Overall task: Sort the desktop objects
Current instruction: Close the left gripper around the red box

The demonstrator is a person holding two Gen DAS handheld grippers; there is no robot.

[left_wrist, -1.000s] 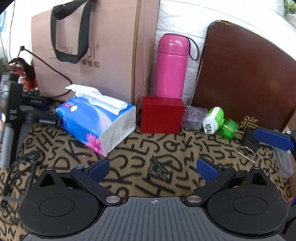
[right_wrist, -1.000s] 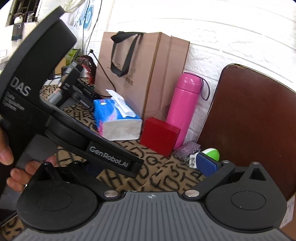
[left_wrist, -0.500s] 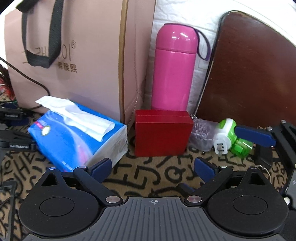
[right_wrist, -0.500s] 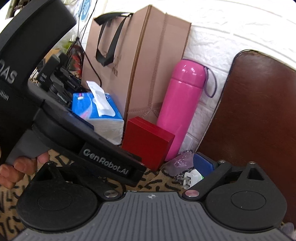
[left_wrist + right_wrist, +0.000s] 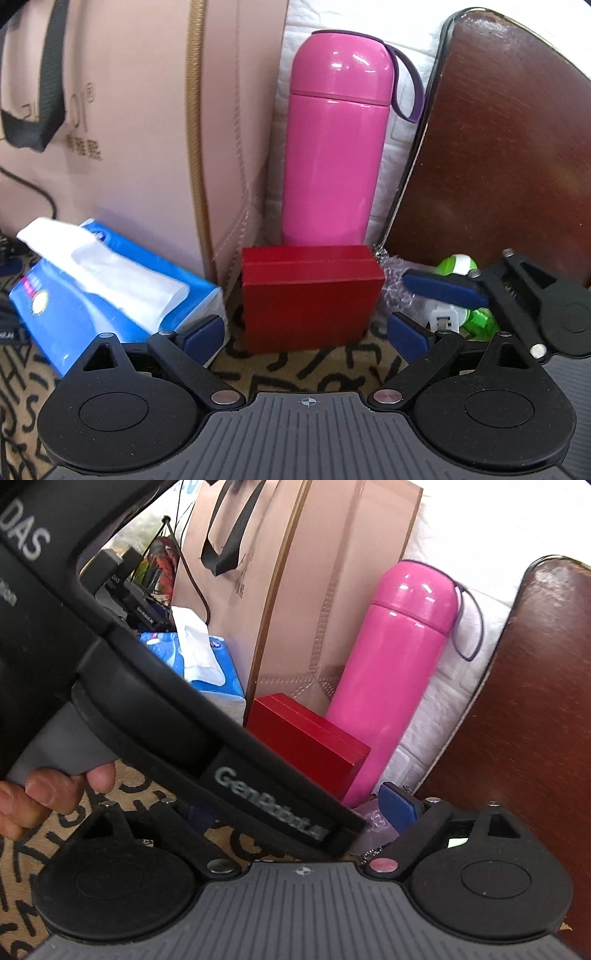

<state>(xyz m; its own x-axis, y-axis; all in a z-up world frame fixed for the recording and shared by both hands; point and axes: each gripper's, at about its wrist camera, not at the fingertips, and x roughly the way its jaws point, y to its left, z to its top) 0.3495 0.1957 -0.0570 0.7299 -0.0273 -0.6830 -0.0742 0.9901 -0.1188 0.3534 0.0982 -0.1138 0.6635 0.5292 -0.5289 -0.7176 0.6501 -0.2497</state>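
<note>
Red box (image 5: 310,295) stands on the tan letter-print cloth (image 5: 314,376), touching the foot of the upright pink flask (image 5: 332,147), between the blue tissue pack (image 5: 92,295) and a green-and-white plug (image 5: 458,291); pink paper bag (image 5: 129,129), white brick wall (image 5: 443,701) and dark brown board (image 5: 498,147) close the back. Left gripper (image 5: 308,332) spread wide, empty, framing the box without contact. Right gripper (image 5: 295,808) closing, nothing pinched; its left finger is hidden behind the left device's body, the plug partly covered, and a clear bag (image 5: 395,288) hard to make out.
</note>
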